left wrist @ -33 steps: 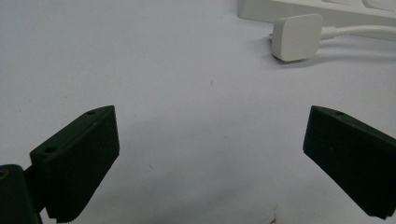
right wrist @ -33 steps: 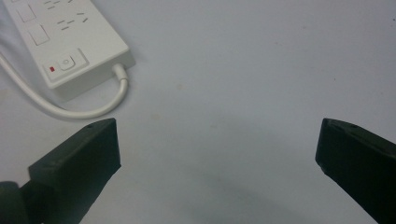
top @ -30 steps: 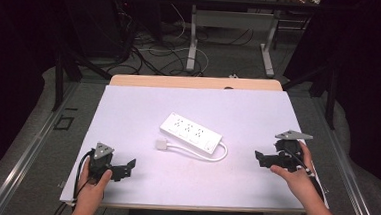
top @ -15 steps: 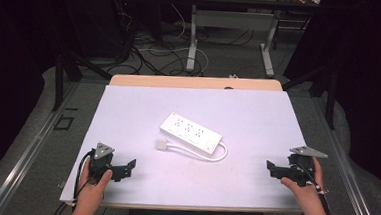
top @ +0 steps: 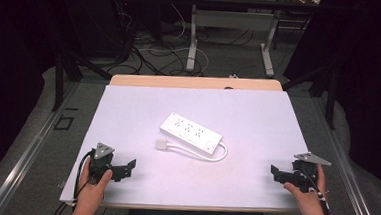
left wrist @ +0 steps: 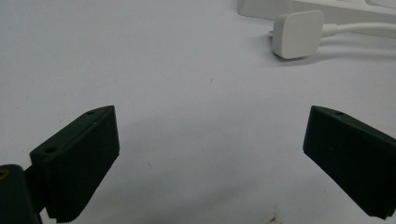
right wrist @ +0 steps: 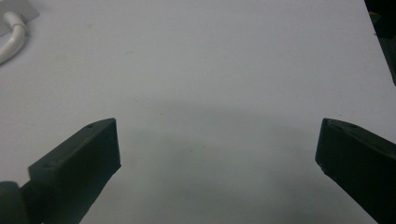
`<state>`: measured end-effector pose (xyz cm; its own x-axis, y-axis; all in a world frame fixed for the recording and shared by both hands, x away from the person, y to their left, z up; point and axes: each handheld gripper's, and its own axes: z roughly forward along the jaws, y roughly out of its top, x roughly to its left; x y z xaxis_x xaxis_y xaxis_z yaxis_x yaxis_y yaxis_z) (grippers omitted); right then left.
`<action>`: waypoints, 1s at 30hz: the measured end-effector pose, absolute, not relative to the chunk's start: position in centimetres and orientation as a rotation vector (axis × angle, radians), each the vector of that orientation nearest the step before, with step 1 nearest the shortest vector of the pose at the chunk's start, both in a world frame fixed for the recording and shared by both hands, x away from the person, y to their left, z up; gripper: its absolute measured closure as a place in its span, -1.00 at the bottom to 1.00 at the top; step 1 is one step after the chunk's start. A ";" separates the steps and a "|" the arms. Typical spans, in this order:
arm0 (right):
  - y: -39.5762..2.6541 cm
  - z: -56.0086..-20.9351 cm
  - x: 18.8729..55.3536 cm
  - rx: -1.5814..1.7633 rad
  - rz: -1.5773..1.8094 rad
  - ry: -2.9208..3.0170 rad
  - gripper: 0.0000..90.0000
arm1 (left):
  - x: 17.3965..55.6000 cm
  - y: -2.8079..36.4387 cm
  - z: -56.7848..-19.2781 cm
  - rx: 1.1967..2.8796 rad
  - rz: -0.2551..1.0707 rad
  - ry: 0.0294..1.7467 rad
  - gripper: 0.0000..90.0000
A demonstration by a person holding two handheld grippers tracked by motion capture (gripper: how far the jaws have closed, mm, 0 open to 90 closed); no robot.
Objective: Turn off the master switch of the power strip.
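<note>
Right gripper (top: 280, 174) now nearer table (top: 258, 116) corner, jaws apart, empty.

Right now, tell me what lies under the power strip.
The power strip lies flat on the white table. Its cord loops round in front to the plug. Its underside is hidden.

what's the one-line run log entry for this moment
left gripper: open, near-left table edge | right gripper: open, near-right edge | power strip: mid-table, untouched | plug: loose beside it
</note>
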<state>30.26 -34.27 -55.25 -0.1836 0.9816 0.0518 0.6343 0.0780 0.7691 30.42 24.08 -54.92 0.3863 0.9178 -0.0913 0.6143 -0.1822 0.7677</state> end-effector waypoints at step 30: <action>-34.0 -56.4 29.9 1.598 0.903 1.890 -1.00 | 30.5 24.1 -54.9 1.885 0.519 1.319 -0.92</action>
